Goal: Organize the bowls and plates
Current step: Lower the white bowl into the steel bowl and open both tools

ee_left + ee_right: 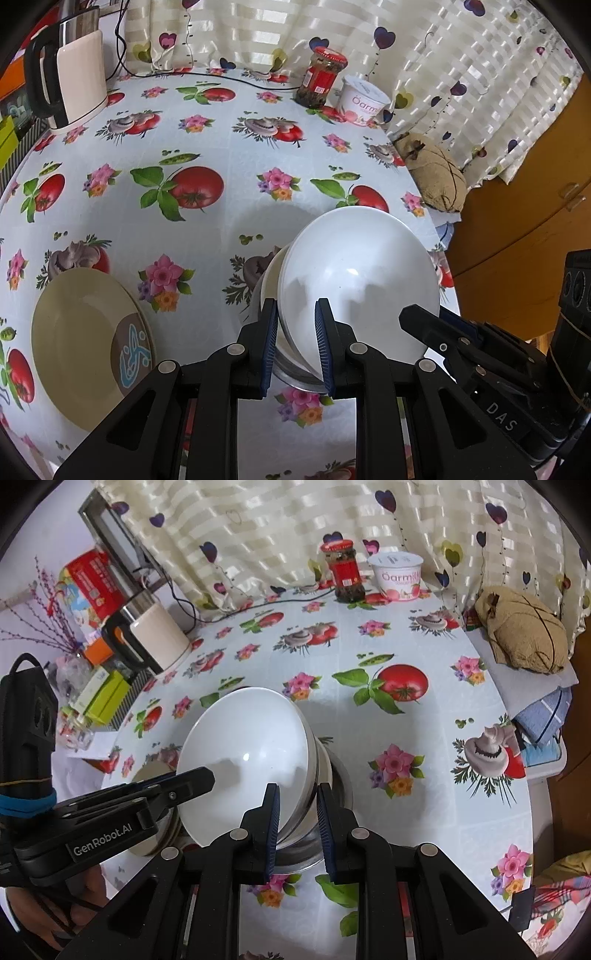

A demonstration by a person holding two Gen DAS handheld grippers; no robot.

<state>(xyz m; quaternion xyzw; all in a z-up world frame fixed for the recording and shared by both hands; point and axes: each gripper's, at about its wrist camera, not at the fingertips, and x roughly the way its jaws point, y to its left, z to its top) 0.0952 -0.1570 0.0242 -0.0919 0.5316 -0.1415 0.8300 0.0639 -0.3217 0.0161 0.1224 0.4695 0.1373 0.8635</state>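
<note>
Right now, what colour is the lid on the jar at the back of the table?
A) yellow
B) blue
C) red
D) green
C: the jar standing beside the yogurt tub near the curtain has a red lid, seen in both wrist views.

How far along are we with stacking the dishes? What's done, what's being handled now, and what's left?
Done: some bowls look nested under the white bowl, above a metal bowl. In hand: the left gripper and right gripper each straddle opposite rims of the tilted stack; whether it has touched down is unclear. Left: the beige plate lies apart on the table.
</note>
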